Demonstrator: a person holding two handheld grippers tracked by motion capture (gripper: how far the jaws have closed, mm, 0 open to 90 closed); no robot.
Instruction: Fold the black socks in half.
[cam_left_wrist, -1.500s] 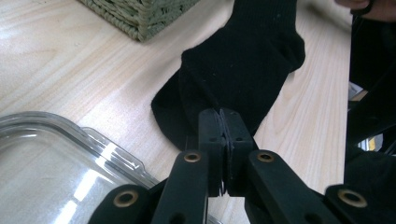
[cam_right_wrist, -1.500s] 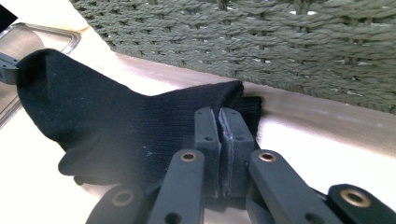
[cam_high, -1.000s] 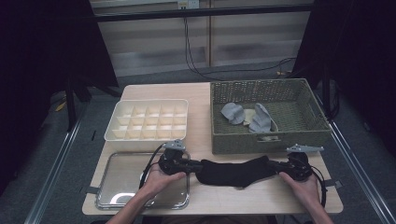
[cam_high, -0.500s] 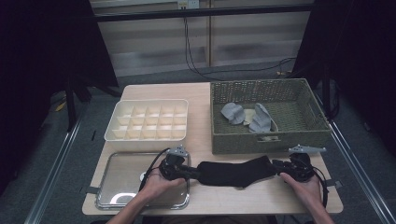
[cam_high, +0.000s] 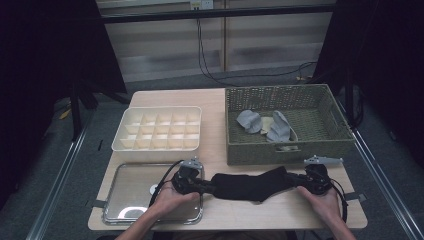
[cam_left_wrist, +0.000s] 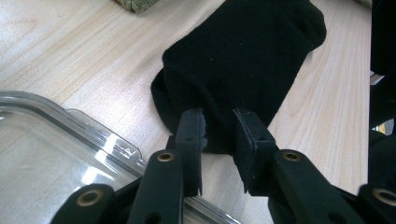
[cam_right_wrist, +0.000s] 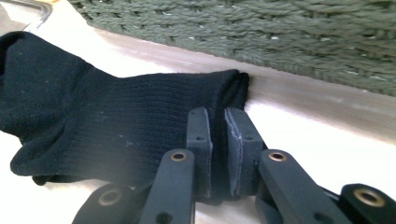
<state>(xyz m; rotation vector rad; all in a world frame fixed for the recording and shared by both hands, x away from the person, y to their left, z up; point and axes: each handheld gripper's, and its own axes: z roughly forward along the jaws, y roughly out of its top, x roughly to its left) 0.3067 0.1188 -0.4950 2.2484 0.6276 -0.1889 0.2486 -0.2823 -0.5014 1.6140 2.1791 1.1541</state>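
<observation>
A black sock (cam_high: 252, 183) lies stretched along the near edge of the surface (cam_high: 215, 100), between the two grippers. Just behind it stands a woven basket (cam_high: 290, 147) holding grey socks (cam_high: 278, 127); its wall runs close along the sock's right end. To the left are a white divided tray (cam_high: 157, 147) and, nearer, a clear lid (cam_high: 130, 192) lying flat, its rim just beside the sock's left end.

The left gripper (cam_high: 192, 180) has its jaws part open, set to either side of the sock's left end. In the left gripper view the sock (cam_left_wrist: 243, 70) runs into the gap between them; whether the pads press on the cloth is hard to tell. These jaws have just widened a little.

The right gripper (cam_high: 315, 177) pinches the cuff: in the right gripper view its jaws stand almost together with a fold of the sock (cam_right_wrist: 116, 126) between them, having just closed in on it.

From above both grippers are dark and small against the sock, and the hands (cam_high: 172, 200) cover part of them. The basket's far wall is blurred in the right gripper view.
</observation>
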